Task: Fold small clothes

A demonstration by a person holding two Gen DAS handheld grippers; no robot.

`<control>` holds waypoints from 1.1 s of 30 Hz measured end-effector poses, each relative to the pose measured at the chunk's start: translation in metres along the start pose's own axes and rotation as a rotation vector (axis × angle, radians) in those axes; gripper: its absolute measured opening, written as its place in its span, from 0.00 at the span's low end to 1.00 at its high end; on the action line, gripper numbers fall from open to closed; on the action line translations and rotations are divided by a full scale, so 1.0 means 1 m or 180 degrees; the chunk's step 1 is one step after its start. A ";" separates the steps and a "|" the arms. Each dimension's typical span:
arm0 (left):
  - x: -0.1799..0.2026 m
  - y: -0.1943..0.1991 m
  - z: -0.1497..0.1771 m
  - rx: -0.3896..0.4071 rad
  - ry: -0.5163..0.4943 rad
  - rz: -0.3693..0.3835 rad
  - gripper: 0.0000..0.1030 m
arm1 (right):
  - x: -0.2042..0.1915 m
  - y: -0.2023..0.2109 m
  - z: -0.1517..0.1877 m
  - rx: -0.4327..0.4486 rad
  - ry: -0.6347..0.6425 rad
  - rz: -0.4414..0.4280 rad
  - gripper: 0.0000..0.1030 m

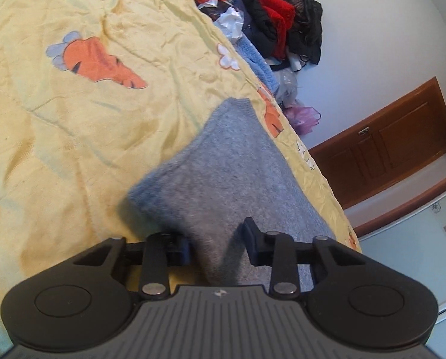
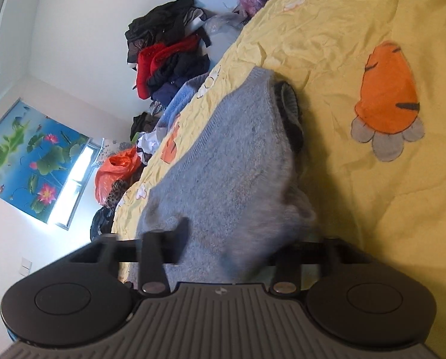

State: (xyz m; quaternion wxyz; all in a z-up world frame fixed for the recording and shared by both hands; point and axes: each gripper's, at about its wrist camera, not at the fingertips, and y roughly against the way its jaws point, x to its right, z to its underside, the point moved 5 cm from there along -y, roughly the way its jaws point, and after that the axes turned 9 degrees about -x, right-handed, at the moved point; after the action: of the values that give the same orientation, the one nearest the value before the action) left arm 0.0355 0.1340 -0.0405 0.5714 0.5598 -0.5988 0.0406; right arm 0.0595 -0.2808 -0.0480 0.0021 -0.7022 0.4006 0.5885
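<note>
A grey knitted garment (image 1: pixel 231 173) lies on a crumpled yellow bedsheet (image 1: pixel 73 149) printed with orange carrots (image 1: pixel 100 61) and small white flowers. Seen from the left wrist, the left gripper (image 1: pixel 218 243) has its jaws set apart with a fold of the grey knit running up between them; the cloth touches the left-hand finger (image 1: pixel 181 248), but whether the jaws pinch it cannot be told.

From the right wrist, the right gripper (image 2: pixel 237 239) sits over the same grey garment (image 2: pixel 228 155) — one finger (image 2: pixel 182 236) stands clear against the knit, while the other is hidden behind a blurred lump of raised cloth, so its grip cannot be judged either. A dark ribbed edge (image 2: pixel 290 104) shows at the garment's far side.

Beyond the bed's edge a heap of clothes (image 2: pixel 169 62) — red, black, blue — rests against the white wall, with an orange plastic bag (image 2: pixel 115 170) nearby. A lotus-flower blind (image 2: pixel 28 155) hangs at the window. No writing is legible; only a small pale logo mark (image 1: pixel 217 293) sits on the gripper body.
</note>
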 end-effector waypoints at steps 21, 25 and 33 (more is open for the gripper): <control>-0.026 0.087 0.048 -0.0373 -0.0905 -0.0356 0.14 | 0.016 0.084 0.048 -0.0375 0.0249 0.0147 0.55; -0.021 0.119 0.023 0.0166 -0.1191 -0.0682 0.71 | 0.008 0.116 0.010 0.0162 0.0431 0.0203 0.77; 0.013 0.061 -0.014 0.0337 -0.1579 -0.0985 0.85 | -0.004 0.048 -0.097 0.0268 0.0727 0.0468 0.77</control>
State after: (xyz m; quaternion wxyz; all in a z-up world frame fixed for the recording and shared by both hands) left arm 0.0044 0.1584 0.0101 0.3770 0.6663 -0.6247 -0.1538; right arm 0.1130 -0.3573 0.0075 -0.0572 -0.7327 0.4729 0.4860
